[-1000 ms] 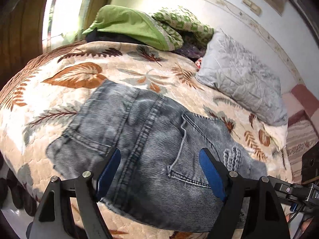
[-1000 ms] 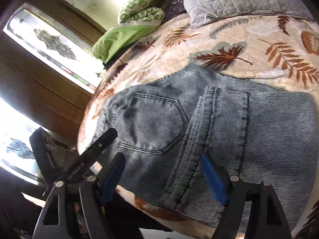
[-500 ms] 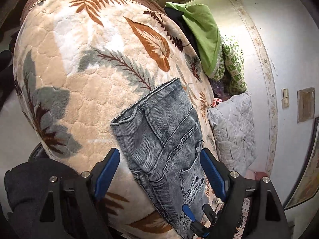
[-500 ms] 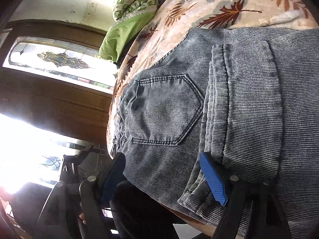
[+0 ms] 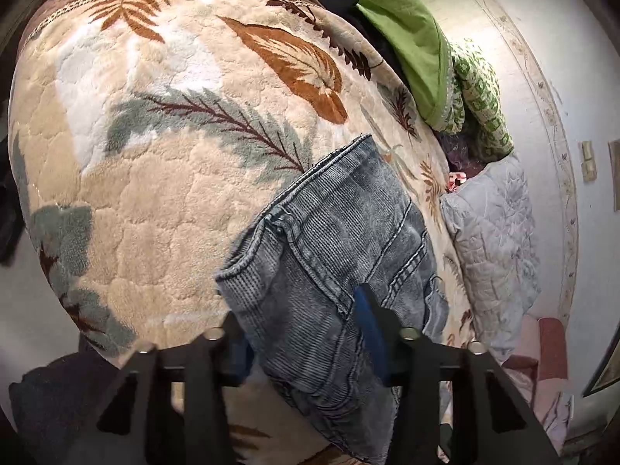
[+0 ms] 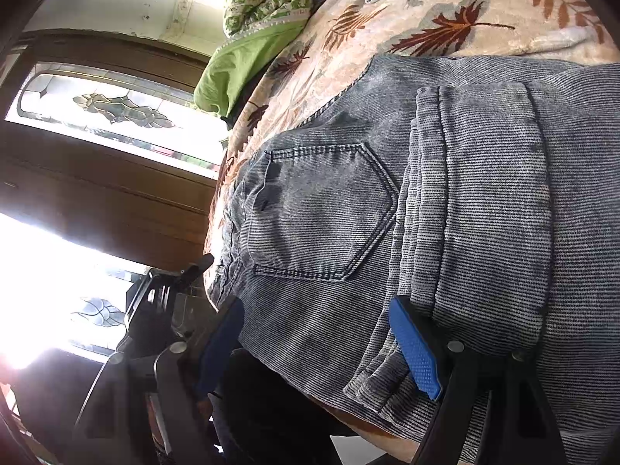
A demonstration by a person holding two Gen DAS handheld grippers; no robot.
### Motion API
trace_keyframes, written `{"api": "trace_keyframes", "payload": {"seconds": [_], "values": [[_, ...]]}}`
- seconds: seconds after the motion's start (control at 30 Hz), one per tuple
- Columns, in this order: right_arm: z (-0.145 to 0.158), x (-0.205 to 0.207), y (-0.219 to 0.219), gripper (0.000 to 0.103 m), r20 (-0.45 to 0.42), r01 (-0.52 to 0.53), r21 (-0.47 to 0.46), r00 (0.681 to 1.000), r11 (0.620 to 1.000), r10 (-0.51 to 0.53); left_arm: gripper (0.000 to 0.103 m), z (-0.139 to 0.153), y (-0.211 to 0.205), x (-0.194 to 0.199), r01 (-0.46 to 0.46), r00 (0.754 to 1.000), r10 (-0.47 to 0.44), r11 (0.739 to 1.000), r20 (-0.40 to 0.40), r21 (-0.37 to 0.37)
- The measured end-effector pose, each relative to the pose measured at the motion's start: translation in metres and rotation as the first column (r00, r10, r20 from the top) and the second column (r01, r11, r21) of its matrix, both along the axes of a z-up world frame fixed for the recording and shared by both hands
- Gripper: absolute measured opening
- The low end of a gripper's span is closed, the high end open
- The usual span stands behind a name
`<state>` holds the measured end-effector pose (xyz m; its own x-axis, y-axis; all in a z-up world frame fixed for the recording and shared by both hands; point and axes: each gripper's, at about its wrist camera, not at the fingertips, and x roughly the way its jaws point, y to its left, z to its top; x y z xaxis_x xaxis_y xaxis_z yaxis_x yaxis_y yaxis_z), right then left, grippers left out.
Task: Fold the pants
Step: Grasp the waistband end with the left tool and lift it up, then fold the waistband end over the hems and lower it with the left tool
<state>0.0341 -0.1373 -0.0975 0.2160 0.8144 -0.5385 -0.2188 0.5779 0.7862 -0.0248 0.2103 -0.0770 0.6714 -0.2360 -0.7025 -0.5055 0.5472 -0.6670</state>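
Grey-blue jeans (image 5: 341,255) lie folded on a leaf-patterned blanket (image 5: 162,162) near the bed's front edge. My left gripper (image 5: 306,341) has its jaws around the waistband corner, narrowed onto the denim; the left pad is partly hidden under the cloth. In the right wrist view the jeans (image 6: 445,193) show a back pocket (image 6: 321,213) and a folded leg layer on top. My right gripper (image 6: 321,348) is open, its jaws straddling the jeans' near edge, with the right pad (image 6: 416,352) against the folded layer.
A green cloth (image 5: 403,42) and a green patterned quilt (image 5: 484,108) are piled at the far end. A grey quilted pillow (image 5: 500,240) lies by the wall. A wooden door with bright glass panes (image 6: 104,104) stands beyond the bed.
My left gripper swung to the waistband end of the jeans, then narrowed its jaws onto the corner. My right gripper moved in closer to the jeans' near edge.
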Motion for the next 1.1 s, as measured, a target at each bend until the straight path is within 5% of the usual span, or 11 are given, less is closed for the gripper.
{"api": "trace_keyframes", "payload": {"seconds": [0.07,0.23,0.4,0.53,0.73,0.97,1.03,1.1], "values": [[0.004,0.0,0.009,0.08,0.018,-0.009,-0.053,1.0,0.999,0.01,0.015,0.004,-0.005,0.001,0.022,1.0,-0.023,0.999,0.012,0.05],[0.01,-0.004,0.023,0.08,0.065,-0.015,-0.147,0.998,0.989,0.025,0.013,0.042,-0.03,0.003,0.075,0.994,-0.092,0.967,0.06,0.245],[0.025,-0.01,-0.008,0.08,0.1,0.058,-0.08,0.994,0.995,-0.05,0.013,0.098,-0.08,0.005,0.141,0.964,-0.227,0.878,0.137,0.458],[0.043,-0.025,-0.068,0.08,0.161,0.192,-0.042,0.97,0.981,-0.183,0.013,0.137,-0.143,0.004,0.208,0.905,-0.388,0.762,0.175,0.613],[0.052,-0.054,-0.169,0.08,0.197,0.395,0.017,0.9,0.919,-0.39,0.013,0.153,-0.257,-0.005,0.323,0.774,-0.619,0.563,0.13,0.761],[0.033,-0.083,-0.24,0.08,0.151,0.528,0.071,0.833,0.846,-0.532,0.012,0.094,-0.362,-0.01,0.518,0.643,-0.764,0.379,-0.057,0.767],[0.023,-0.087,-0.249,0.08,0.128,0.538,0.072,0.83,0.84,-0.542,0.013,0.057,-0.389,-0.004,0.621,0.578,-0.788,0.258,-0.21,0.74],[0.014,-0.089,-0.252,0.08,0.102,0.541,0.075,0.832,0.838,-0.546,0.015,0.033,-0.398,-0.003,0.673,0.541,-0.793,0.206,-0.282,0.71]]}}
